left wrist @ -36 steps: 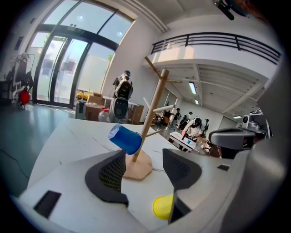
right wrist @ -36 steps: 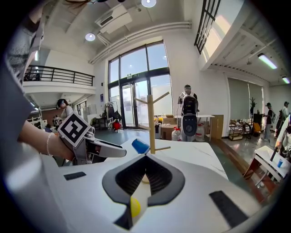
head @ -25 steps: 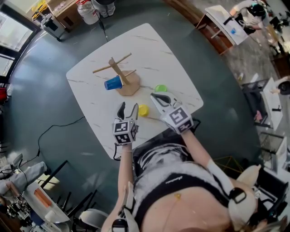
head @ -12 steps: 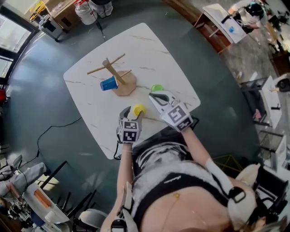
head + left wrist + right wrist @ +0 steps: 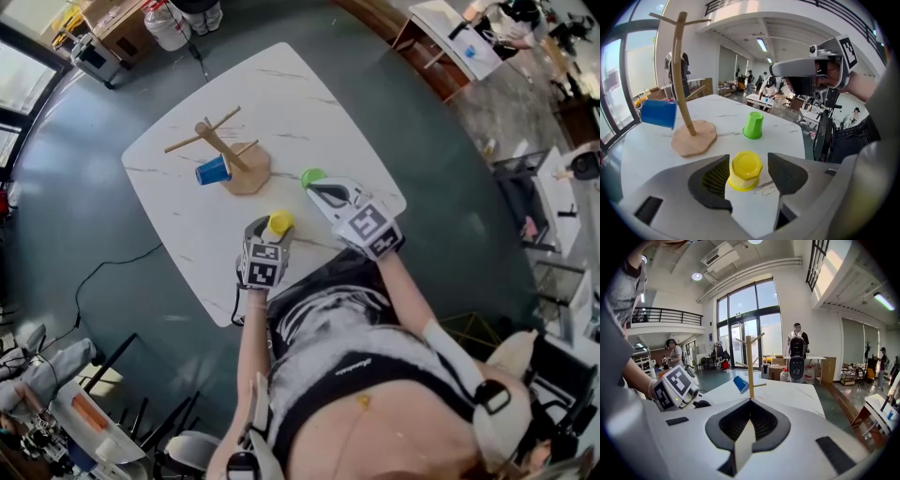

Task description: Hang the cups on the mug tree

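The wooden mug tree stands on the white marble table, and a blue cup hangs on one of its low pegs. A yellow cup stands upside down on the table between the jaws of my left gripper. Those jaws are open around it, with the right pad clearly apart from the cup. A green cup stands upside down just beyond my right gripper. The right gripper is shut with nothing in it and points toward the tree.
The table's near edge runs just under both grippers. A black cable lies on the floor at the left. Other tables, boxes and people are far off around the room.
My left gripper has moved forward along the table until its open jaws straddle the yellow cup. The right gripper has stayed shut beside the green cup.
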A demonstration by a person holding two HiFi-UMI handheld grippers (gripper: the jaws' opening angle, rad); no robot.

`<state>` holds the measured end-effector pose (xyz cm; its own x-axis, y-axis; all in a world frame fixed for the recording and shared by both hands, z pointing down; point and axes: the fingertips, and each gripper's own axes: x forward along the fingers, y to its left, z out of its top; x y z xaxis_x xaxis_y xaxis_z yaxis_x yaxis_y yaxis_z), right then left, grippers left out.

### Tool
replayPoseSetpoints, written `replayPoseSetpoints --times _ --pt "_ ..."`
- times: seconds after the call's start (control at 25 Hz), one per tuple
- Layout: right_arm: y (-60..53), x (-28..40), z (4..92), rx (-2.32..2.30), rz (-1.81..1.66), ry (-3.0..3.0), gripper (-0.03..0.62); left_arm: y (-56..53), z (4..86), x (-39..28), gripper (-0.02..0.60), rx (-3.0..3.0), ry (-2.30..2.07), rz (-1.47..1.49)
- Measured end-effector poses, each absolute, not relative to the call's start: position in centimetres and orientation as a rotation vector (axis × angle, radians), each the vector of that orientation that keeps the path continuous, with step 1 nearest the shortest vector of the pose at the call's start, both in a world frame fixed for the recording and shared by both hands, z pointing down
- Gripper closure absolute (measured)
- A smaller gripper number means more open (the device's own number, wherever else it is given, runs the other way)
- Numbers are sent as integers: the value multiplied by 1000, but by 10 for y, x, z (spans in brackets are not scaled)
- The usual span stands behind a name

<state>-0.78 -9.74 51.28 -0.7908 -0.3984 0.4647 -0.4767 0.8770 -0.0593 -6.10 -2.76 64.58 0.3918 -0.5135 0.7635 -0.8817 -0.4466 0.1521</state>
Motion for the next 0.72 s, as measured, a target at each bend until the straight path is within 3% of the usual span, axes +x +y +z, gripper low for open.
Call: replayPoseSetpoints --times 0.72 --pt "-98 -9 509 568 228 -2628 592 -18 657 -60 360 2040 -1259 888"
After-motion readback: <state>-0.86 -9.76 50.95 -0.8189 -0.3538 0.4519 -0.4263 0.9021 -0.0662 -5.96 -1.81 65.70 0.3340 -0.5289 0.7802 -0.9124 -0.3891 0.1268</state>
